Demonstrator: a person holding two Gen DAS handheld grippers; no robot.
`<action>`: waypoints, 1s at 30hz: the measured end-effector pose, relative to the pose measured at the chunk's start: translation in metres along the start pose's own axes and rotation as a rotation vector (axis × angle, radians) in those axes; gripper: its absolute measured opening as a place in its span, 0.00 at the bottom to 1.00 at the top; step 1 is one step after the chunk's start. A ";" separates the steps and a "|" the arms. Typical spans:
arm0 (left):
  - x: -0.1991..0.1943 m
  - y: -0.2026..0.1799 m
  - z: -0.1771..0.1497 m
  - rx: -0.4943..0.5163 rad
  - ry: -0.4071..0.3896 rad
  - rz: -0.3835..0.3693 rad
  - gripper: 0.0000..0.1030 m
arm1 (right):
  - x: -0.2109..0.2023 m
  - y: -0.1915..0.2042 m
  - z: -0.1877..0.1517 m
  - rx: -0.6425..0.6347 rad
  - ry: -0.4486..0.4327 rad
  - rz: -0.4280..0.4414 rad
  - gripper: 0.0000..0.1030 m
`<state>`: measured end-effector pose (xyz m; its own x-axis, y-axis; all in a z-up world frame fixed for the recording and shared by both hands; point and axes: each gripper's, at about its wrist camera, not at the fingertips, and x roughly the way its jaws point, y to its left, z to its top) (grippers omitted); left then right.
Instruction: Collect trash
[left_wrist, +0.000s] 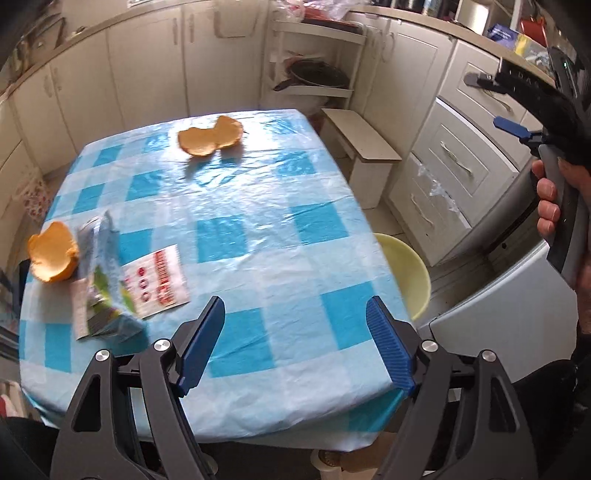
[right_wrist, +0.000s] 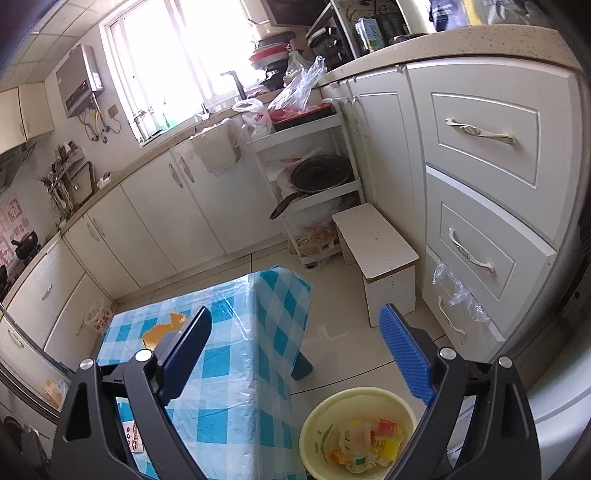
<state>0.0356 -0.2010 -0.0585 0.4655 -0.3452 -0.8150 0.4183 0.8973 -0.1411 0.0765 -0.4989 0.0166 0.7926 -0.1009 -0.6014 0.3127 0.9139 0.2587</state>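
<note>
A table with a blue checked cloth (left_wrist: 258, 206) holds trash. An orange peel (left_wrist: 210, 137) lies at the far side, another peel (left_wrist: 53, 256) at the left edge. A crumpled carton (left_wrist: 105, 284) and a red-and-white wrapper (left_wrist: 159, 282) lie at the left front. My left gripper (left_wrist: 295, 332) is open and empty over the table's near edge. My right gripper (right_wrist: 295, 354) is open and empty, above a pale yellow basin (right_wrist: 314, 424) on the floor that holds several wrappers. The basin's rim also shows in the left wrist view (left_wrist: 410, 266). The far peel shows in the right wrist view (right_wrist: 162, 328).
A white step stool (right_wrist: 376, 254) stands on the floor beyond the table. White cabinets and drawers (right_wrist: 480, 184) line the right wall. A shelf rack with pans (right_wrist: 314, 177) stands in the corner. A grey appliance (left_wrist: 509, 302) is at the right.
</note>
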 end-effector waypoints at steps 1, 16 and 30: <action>-0.009 0.014 -0.004 -0.026 -0.014 0.011 0.73 | 0.004 0.005 -0.002 -0.014 0.011 -0.003 0.86; -0.033 0.259 -0.032 -0.699 -0.020 0.171 0.75 | 0.069 0.096 -0.048 -0.211 0.218 0.052 0.86; 0.034 0.303 0.013 -0.725 0.077 0.256 0.75 | 0.106 0.217 -0.095 -0.413 0.429 0.298 0.86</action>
<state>0.1888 0.0557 -0.1219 0.4122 -0.1067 -0.9048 -0.3231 0.9114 -0.2546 0.1780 -0.2738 -0.0629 0.5086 0.2672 -0.8185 -0.1818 0.9625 0.2012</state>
